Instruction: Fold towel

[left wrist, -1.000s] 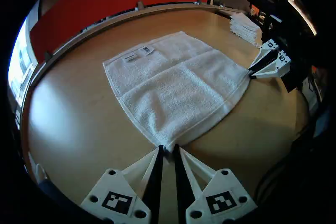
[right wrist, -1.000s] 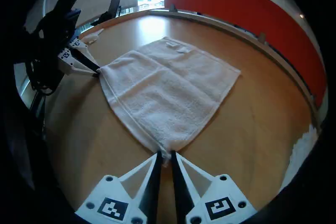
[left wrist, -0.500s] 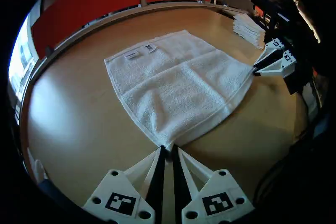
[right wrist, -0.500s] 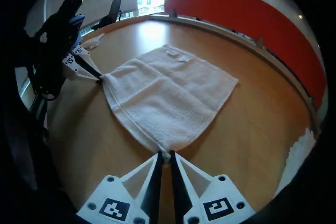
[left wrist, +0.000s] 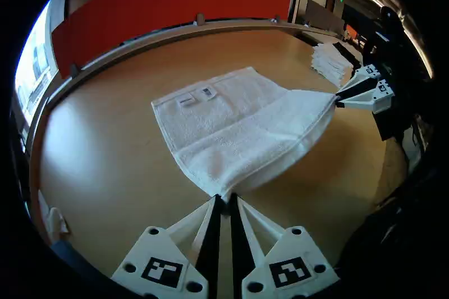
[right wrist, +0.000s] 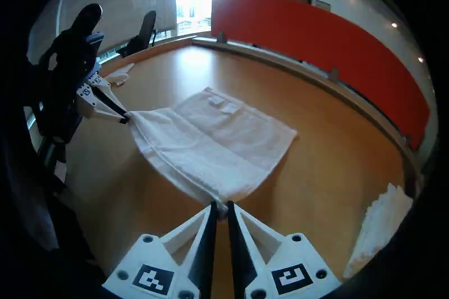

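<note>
Towel (left wrist: 236, 125), white: far half flat on wooden table (left wrist: 112, 147), two labels facing up; near edge raised off the surface.
Left gripper (left wrist: 224, 205): fingers pinched on one near corner.
Right gripper (right wrist: 221, 209): fingers pinched on the other near corner.
Folded towel stack (left wrist: 331, 63): on the table, well apart, far right in the left gripper view.
Red partition (left wrist: 168, 4): along the far table edge.
</note>
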Demonstrator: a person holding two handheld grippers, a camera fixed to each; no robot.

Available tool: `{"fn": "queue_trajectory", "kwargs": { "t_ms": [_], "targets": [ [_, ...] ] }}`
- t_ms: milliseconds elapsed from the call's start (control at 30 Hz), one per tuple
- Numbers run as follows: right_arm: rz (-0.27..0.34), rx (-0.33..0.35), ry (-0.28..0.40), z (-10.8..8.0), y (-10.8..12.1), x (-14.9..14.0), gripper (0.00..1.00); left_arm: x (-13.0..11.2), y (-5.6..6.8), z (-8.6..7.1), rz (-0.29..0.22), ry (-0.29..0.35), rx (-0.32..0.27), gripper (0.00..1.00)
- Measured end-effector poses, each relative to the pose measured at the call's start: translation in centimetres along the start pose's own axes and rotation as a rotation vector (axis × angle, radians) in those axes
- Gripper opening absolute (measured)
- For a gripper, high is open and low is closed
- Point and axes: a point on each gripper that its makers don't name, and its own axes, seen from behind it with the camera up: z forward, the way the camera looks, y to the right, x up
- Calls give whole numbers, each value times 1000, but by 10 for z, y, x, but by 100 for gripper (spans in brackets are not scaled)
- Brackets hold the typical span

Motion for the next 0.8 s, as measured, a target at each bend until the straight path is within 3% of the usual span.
{"fn": "queue_trajectory", "kwargs": {
  "t_ms": [367, 800],
  "targets": [
    [-11, -21, 40, -27, 3, 29, 13, 30, 4, -36, -3, 30, 3, 11],
    [-13, -27, 57, -56, 0, 43, 13, 41, 16, -67, -29, 41, -25, 11]
  ]
}}
